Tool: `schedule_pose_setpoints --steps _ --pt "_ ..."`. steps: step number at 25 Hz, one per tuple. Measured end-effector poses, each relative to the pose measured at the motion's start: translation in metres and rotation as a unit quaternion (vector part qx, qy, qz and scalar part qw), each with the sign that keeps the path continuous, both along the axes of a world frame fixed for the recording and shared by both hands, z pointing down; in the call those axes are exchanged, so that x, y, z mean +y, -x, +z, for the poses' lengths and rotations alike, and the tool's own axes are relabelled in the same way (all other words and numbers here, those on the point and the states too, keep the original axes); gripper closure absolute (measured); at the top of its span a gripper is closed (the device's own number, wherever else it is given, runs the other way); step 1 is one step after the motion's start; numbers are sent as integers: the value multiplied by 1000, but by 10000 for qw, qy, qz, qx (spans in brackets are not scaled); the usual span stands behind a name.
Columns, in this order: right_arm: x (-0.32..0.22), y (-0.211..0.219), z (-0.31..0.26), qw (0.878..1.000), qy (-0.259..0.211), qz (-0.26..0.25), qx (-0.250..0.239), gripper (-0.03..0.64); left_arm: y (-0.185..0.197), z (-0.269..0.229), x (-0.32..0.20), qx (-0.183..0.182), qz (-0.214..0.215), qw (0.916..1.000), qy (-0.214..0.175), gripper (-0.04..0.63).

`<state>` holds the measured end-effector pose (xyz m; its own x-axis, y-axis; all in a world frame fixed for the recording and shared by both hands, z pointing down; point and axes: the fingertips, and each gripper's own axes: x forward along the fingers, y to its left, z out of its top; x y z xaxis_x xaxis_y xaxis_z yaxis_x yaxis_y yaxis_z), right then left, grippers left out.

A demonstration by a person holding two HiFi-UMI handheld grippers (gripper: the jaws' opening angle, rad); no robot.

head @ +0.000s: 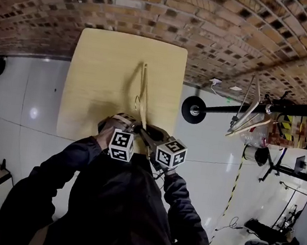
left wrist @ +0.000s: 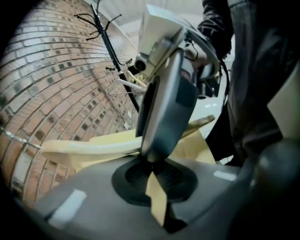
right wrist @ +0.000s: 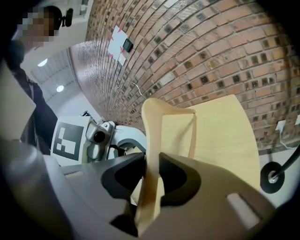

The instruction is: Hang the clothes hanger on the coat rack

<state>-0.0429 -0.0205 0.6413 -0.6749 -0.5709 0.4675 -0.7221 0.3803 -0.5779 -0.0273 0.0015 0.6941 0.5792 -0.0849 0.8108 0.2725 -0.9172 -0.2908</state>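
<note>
Wooden table (head: 98, 72) by brick wall (head: 213, 20), left hand-held gripper (left wrist: 155, 187) and right hand-held gripper (right wrist: 150, 180) clamped on hanger (head: 144, 92), seemingly held above it

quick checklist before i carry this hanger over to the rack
1. Left tool shut on the hanger: ok.
2. Right tool shut on the hanger: ok.
3. Hanger lifted clear of the table: cannot tell; from the head view it lies over the tabletop.
4. Rack in sight, off to the right: ok.
5. Free spot on the rack: cannot tell; a second hanger already hangs there.
</note>
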Motion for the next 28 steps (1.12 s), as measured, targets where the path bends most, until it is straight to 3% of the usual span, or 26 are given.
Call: schedule_pose_setpoints --steps 7,9,10,12,13,14,16,22,26,28 --pt "-1 -37 -49 9915 9 542 -1180 515 -24 -47 -24 1078 -518 9920 412 595" --pt "9 -43 -65 9869 -4 684 -1462 514 -21 -64 -32 1414 -897 9811 974 595" --pt "13 -47 -75 9839 -46 777 -1611 514 -22 -76 -37 1678 -1106 9690 1438 595" --pt "20 -61 -96 9767 -181 1012 -1883 514 -29 -110 -51 2344 -1453 9290 2468 595" --pt "25 -68 -107 9729 -246 1133 -2001 514 -32 -128 -57 2638 -1541 9076 2881 595" --pt "30 -74 -118 9691 -303 1244 -2106 514 -34 -144 -60 2844 -1542 8916 3169 594" --pt "42 -86 -141 9628 -413 1427 -2258 514 -37 -171 -57 3063 -1346 8775 3435 595" --pt "76 -151 -210 9475 -842 2007 -2342 514 -86 -237 -33 3499 -353 8606 3683 595" --pt "89 -201 -250 9398 -1031 2334 -2275 514 -121 -276 -23 3718 182 8412 3921 595" --pt "89 -224 -270 9393 -1077 2428 -2170 513 -136 -295 -21 3817 451 8400 3829 595"
